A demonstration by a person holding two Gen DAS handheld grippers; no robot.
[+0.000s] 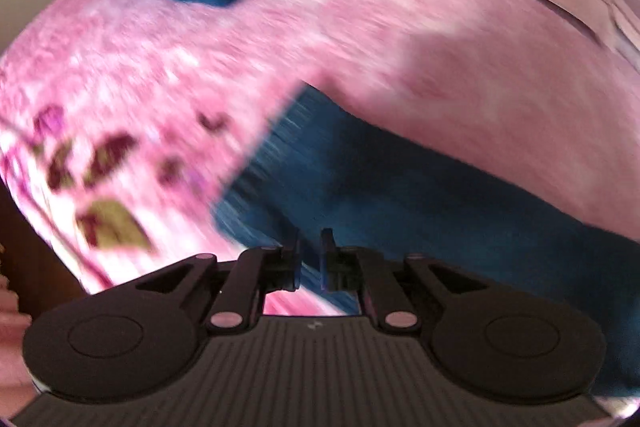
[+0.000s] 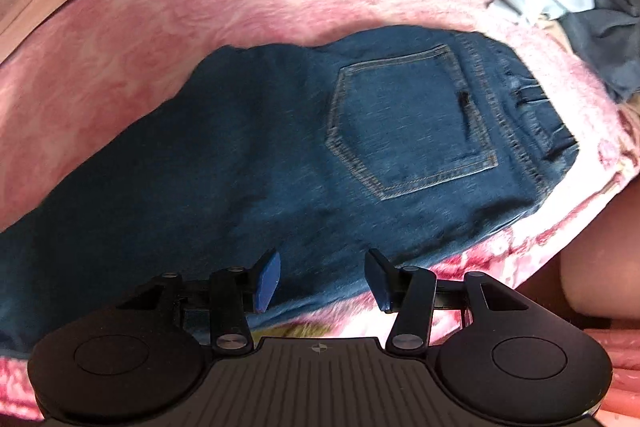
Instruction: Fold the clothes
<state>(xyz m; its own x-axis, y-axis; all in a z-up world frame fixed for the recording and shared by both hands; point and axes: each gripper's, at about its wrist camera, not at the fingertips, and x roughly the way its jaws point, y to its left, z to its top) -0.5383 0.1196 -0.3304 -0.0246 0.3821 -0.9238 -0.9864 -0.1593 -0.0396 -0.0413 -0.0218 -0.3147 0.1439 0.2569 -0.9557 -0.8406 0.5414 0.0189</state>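
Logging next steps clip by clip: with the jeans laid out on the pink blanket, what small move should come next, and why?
Probably close the right gripper on the near edge of the jeans. Its jaws are open with denim between them, while the left gripper has its jaws nearly together at the leg end, so a fold could follow.

Motion is smearing my left view: the jeans (image 1: 400,195) and the blanket's (image 1: 200,75) leaf print are streaking, so I cannot tell whether my left gripper (image 1: 311,259) is pinching denim. In my right view the trouser legs are running off the left edge.
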